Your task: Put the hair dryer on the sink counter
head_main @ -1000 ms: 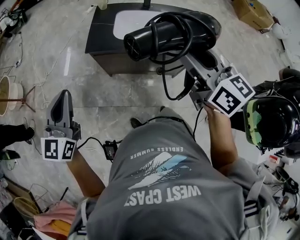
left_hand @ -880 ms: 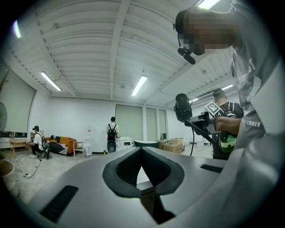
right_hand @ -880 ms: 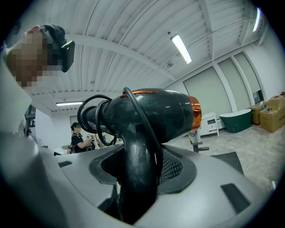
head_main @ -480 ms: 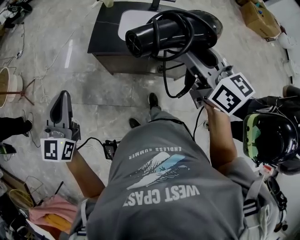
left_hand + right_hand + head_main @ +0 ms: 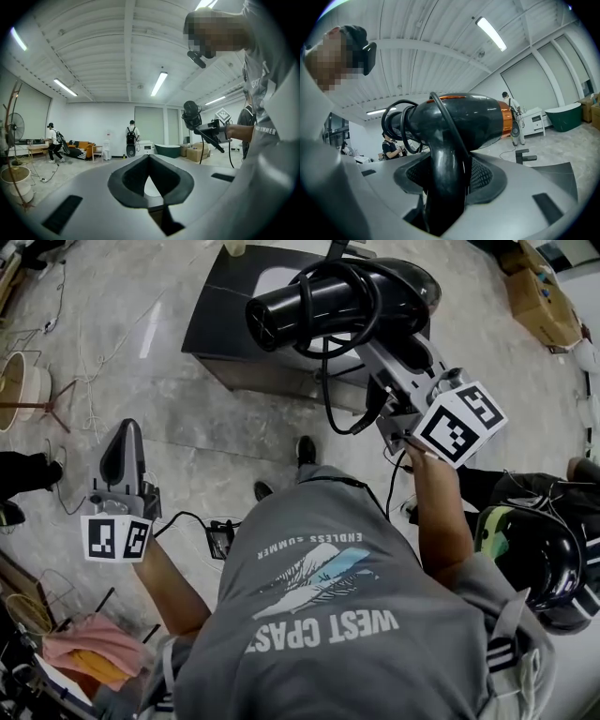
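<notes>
Black glossy plastic hair dryer (image 5: 309,310), cord looped round it, held aloft near the dark sink counter (image 5: 214,320).
Right gripper (image 5: 446,174) clamps its handle; left gripper (image 5: 150,159) hangs empty, jaws together.

Clutter around a pale marble floor (image 5: 112,418)
In the head view, a cardboard box (image 5: 544,306) sits at the upper right, a black helmet (image 5: 530,554) with a green visor at the lower right, and a pink cloth (image 5: 80,648) at the lower left. The left gripper view shows an orange sofa (image 5: 83,149), a dark green bathtub (image 5: 167,150) and a person wearing a backpack (image 5: 131,138) by the far wall.
</notes>
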`<action>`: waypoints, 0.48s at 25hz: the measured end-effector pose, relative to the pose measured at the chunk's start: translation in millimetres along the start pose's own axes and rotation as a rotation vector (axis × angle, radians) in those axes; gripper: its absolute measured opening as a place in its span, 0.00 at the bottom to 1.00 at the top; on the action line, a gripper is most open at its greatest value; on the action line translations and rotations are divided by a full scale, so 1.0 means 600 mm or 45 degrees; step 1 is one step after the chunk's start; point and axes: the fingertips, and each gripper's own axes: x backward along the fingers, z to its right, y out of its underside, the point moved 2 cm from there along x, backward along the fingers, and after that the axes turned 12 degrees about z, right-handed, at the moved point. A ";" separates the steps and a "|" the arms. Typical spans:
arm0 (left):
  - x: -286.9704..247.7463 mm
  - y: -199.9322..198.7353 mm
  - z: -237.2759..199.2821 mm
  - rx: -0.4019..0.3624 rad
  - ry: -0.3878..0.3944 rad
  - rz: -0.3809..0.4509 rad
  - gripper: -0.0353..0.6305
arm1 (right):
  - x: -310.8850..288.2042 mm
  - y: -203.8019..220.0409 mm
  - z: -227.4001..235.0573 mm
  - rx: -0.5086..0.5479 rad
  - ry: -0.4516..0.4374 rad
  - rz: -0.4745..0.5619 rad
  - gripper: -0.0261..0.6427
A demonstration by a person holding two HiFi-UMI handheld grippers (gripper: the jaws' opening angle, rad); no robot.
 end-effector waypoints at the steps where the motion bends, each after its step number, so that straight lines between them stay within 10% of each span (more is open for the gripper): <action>1: -0.007 0.002 0.000 -0.001 -0.013 -0.003 0.08 | -0.009 -0.001 0.009 -0.003 -0.011 -0.007 0.37; 12: -0.099 0.014 0.002 -0.027 -0.140 -0.042 0.08 | -0.114 0.001 0.115 -0.061 -0.138 -0.082 0.37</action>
